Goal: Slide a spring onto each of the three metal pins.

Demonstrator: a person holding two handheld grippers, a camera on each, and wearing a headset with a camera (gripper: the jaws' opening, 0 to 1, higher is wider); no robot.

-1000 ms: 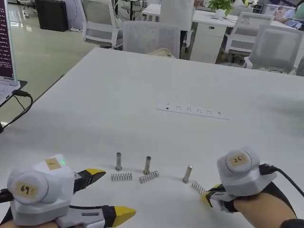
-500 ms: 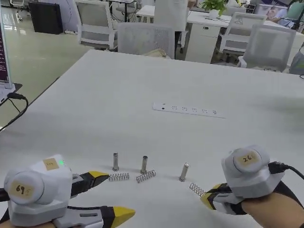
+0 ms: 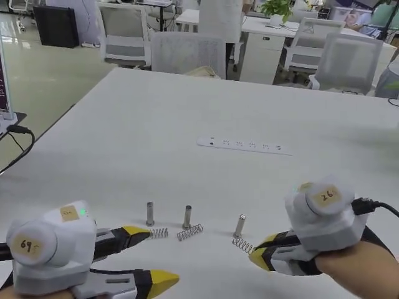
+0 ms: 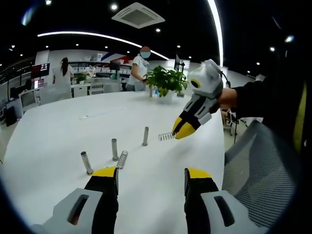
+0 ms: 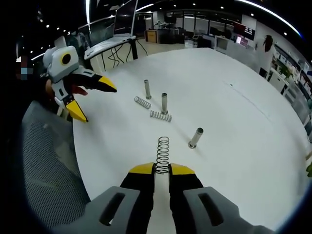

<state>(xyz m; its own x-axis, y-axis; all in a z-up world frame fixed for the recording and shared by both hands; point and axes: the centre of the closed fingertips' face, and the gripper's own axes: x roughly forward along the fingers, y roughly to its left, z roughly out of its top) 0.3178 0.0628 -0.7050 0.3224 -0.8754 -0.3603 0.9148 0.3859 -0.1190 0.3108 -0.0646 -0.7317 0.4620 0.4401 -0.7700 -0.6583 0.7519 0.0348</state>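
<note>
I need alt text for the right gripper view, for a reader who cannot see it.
The right gripper is shut on the end of a spring, which points forward over a white table. Ahead stand three metal pins, with two loose springs lying by the farther two; the open left gripper shows at the left.

Head above; gripper views low, opposed — pins shared

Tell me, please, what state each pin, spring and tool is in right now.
Left pin: standing, bare.
Middle pin: standing, bare.
Right pin: standing, bare.
Left spring: lying flat beside left pin.
Middle spring: lying flat beside middle pin.
Third spring: gripped by one end in right tool.
Left tool: open, empty.
Right tool: shut on third spring.
</note>
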